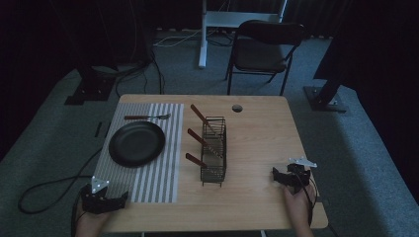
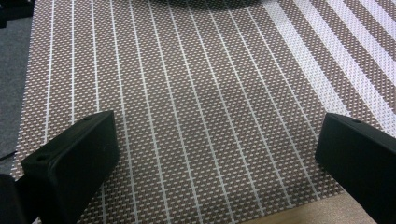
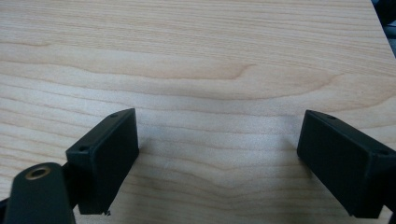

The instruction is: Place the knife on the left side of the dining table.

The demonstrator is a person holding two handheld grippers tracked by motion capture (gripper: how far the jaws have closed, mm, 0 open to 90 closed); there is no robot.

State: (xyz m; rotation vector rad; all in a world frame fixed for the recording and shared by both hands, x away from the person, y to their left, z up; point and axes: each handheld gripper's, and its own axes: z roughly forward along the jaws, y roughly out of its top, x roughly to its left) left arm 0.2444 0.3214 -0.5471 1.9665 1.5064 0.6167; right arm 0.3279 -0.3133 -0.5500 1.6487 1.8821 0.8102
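A black round plate [image 1: 136,143] lies on a grey-and-white striped placemat [image 1: 158,182] on the left half of the wooden table [image 1: 257,143]. A fork [image 1: 147,117] with a brown handle lies on the mat beyond the plate. A black wire basket [image 1: 214,150] stands at mid-table with three brown-handled utensils [image 1: 200,138] leaning out of it. My left gripper [image 1: 109,198] rests at the mat's near left corner, open and empty [image 2: 217,126] above the woven mat [image 2: 196,93]. My right gripper [image 1: 285,176] sits low over bare wood near the front right, open and empty [image 3: 219,123].
A round cable hole [image 1: 237,108] sits near the table's far edge. A dark folding chair [image 1: 264,49] and a white stand [image 1: 203,34] are on the carpet beyond the table. Cables [image 1: 54,187] trail on the floor at left.
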